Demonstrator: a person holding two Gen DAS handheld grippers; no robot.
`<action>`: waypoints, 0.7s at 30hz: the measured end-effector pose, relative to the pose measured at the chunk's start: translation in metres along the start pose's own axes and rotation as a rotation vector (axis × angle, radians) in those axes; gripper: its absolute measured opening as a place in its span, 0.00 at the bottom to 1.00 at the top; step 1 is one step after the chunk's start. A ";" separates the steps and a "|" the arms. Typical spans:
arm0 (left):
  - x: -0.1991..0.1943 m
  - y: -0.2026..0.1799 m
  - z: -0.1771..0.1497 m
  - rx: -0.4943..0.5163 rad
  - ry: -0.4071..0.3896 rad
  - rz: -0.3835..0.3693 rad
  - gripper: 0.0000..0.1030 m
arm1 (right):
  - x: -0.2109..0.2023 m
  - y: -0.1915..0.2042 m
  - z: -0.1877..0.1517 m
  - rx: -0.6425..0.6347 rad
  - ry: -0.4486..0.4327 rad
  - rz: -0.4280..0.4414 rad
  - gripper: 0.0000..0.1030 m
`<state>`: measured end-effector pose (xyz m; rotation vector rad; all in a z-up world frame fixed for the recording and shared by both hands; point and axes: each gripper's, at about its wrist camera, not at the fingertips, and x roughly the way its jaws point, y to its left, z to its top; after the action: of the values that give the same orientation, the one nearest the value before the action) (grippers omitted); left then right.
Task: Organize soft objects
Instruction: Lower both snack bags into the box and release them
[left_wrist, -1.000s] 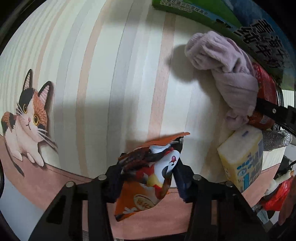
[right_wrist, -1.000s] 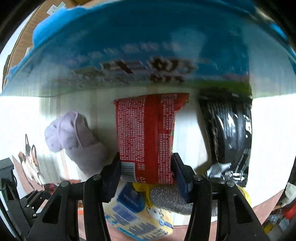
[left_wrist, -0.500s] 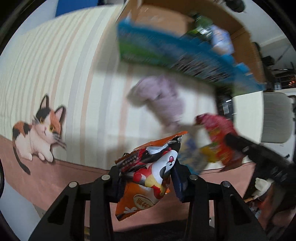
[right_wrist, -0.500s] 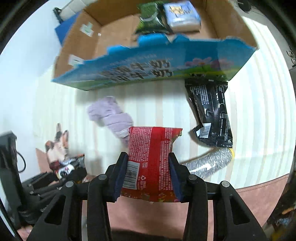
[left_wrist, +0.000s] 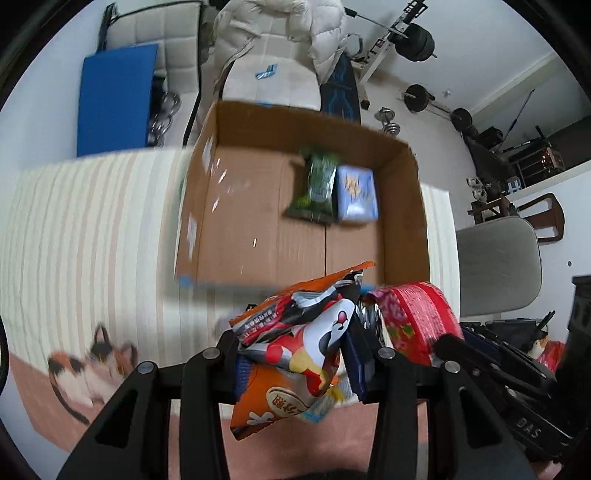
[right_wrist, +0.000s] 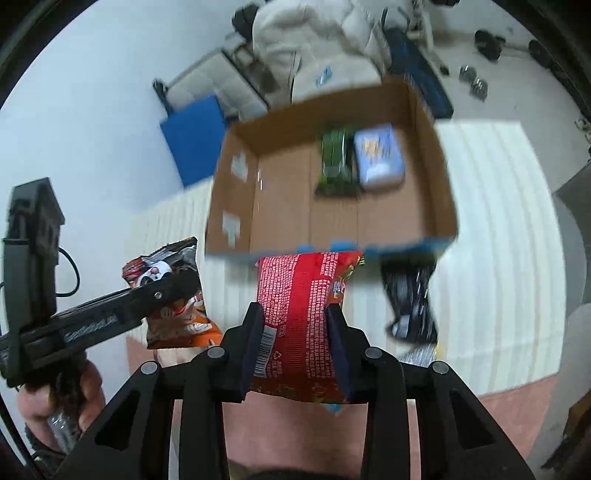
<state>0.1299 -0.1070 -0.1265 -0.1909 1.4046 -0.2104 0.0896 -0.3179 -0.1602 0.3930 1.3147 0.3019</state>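
Both tongs raised level, aimed at the cardboard box (left_wrist: 402, 206) at 12 o'clock. Left tongs (left_wrist: 295, 354) clamp the orange snack bag (left_wrist: 291, 343). Right tongs (right_wrist: 295, 332) clamp the red packet (right_wrist: 299, 314), near the box's front edge.

Even, bright indoor light, no harsh glare. Motion blur smears the box (left_wrist: 406, 206) and striped bench (left_wrist: 92, 221); near tool (left_wrist: 295, 354) sharp. Heavy fisheye bending, black vignette at corners.

We see an orange snack bag (left_wrist: 295, 354) and a red packet (right_wrist: 299, 325) raised near the cardboard box (left_wrist: 236, 236), where a green packet (left_wrist: 316, 188) and blue pack (left_wrist: 356, 194) lie.
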 end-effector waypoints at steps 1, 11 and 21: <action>0.003 0.000 0.013 -0.004 0.000 0.000 0.38 | -0.002 -0.002 0.010 0.004 -0.024 -0.009 0.26; 0.095 0.008 0.120 -0.020 0.129 0.033 0.38 | 0.073 -0.040 0.084 0.026 0.012 -0.172 0.08; 0.187 0.013 0.163 -0.015 0.254 0.115 0.38 | 0.149 -0.065 0.108 0.051 0.157 -0.238 0.08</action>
<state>0.3198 -0.1417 -0.2824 -0.0966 1.6646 -0.1318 0.2284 -0.3238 -0.2977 0.2552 1.5099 0.1007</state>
